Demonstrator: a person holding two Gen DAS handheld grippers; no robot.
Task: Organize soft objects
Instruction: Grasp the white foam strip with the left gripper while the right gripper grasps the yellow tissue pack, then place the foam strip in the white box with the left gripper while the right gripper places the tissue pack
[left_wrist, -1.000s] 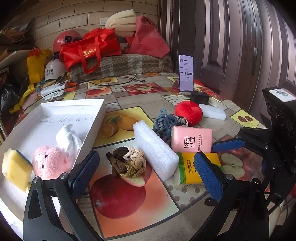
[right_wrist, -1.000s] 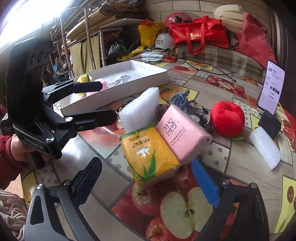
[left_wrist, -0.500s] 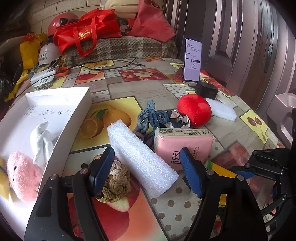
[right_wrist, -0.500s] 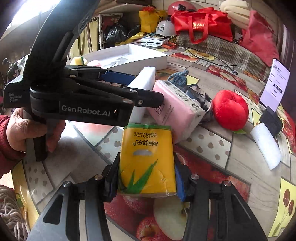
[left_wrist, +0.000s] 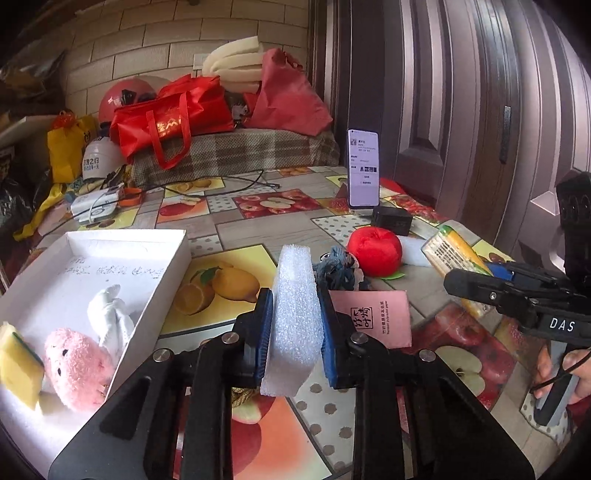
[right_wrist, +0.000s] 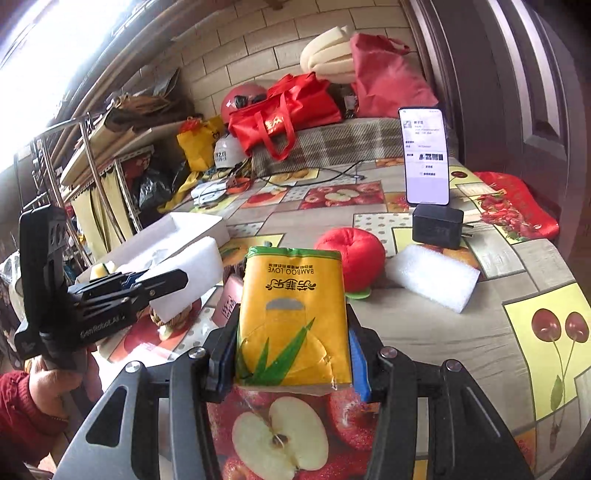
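Observation:
My left gripper (left_wrist: 295, 306) is shut on a white foam block (left_wrist: 295, 295), whose sides the blue pads squeeze as it hangs above the table. My right gripper (right_wrist: 291, 350) is shut on a yellow tissue pack (right_wrist: 293, 317), held off the table with its printed face toward the camera. A white box (left_wrist: 177, 266) at the left holds a pink plush (left_wrist: 74, 365), a white cloth toy (left_wrist: 110, 314) and a yellow sponge (left_wrist: 18, 365). On the table lie a pink tissue pack (left_wrist: 373, 321), a red plush apple (left_wrist: 375, 251), a blue cord bundle (left_wrist: 336, 266) and a second foam block (right_wrist: 432, 280).
A braided rope (left_wrist: 242, 395) lies partly hidden under my left gripper. A phone (left_wrist: 364, 173) stands upright behind a black charger (left_wrist: 391, 219) at the far right. Red bags, helmets and cables crowd the table's far end. A person's hand (right_wrist: 48, 384) in a red sleeve holds the left gripper.
The left jaws have closed on the foam block and raised it. The right gripper, shut on the yellow pack half a second ago, has lifted and rolled it.

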